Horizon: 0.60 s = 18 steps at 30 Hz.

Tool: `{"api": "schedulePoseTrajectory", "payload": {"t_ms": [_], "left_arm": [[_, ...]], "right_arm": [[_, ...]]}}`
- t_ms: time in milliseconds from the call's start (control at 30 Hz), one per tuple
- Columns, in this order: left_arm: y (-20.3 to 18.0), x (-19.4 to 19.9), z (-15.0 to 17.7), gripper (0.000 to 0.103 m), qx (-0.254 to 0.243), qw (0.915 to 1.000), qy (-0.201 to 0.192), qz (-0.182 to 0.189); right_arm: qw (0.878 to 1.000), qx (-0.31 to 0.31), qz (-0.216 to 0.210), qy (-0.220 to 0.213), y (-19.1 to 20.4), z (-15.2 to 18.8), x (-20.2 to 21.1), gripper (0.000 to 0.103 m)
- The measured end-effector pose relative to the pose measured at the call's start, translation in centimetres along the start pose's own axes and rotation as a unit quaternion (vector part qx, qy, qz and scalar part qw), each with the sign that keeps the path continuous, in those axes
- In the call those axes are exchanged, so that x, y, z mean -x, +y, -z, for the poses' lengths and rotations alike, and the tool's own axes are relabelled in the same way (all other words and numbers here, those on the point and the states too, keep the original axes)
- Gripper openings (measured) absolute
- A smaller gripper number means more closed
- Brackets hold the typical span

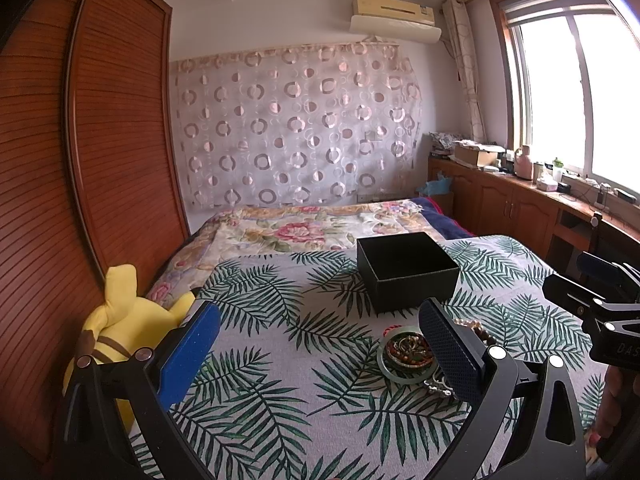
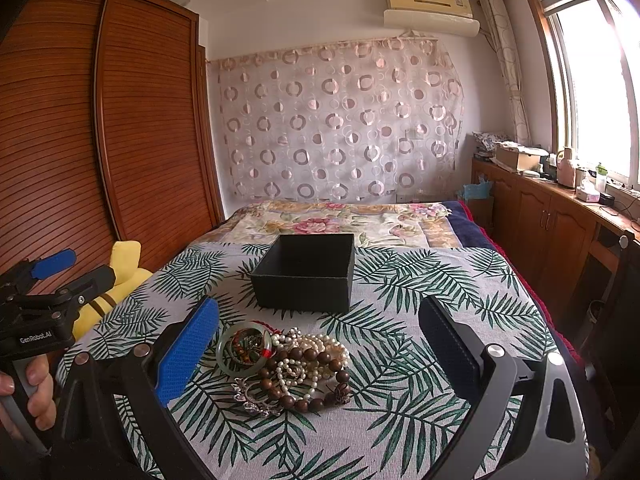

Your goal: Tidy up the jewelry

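Observation:
An open, empty black box (image 2: 306,270) stands on the leaf-print cloth; it also shows in the left wrist view (image 1: 406,270). In front of it lies a jewelry pile: a pale green jade bangle (image 2: 243,347) with small pieces inside, a brown wooden bead bracelet (image 2: 308,380), white pearl strands (image 2: 316,346) and a silver piece (image 2: 252,398). My right gripper (image 2: 320,344) is open, above and around the pile, holding nothing. My left gripper (image 1: 320,344) is open and empty, left of the bangle (image 1: 406,354); its right finger hides part of the pile.
A yellow plush toy (image 1: 120,320) lies at the bed's left edge by the wooden wardrobe (image 1: 80,140). A floral blanket (image 2: 340,222) covers the far bed. Wooden cabinets (image 2: 540,216) with clutter run along the right under the window.

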<state>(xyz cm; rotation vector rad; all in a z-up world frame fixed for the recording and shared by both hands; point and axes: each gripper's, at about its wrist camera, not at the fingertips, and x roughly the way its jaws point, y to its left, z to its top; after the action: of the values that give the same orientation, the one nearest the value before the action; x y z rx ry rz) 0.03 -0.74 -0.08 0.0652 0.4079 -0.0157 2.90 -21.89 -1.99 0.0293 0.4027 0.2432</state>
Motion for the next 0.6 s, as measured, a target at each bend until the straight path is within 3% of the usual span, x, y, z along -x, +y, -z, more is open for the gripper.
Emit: {"api": "schedulePoseTrajectory", "payload": {"t_ms": [600], "left_arm": [[-0.14,0.1,-0.2,0.096,0.0,1.0,0.0,0.0]], "right_arm": [[1.0,0.0,-0.001,0.0,0.03,-0.04,0.1,0.101]]}}
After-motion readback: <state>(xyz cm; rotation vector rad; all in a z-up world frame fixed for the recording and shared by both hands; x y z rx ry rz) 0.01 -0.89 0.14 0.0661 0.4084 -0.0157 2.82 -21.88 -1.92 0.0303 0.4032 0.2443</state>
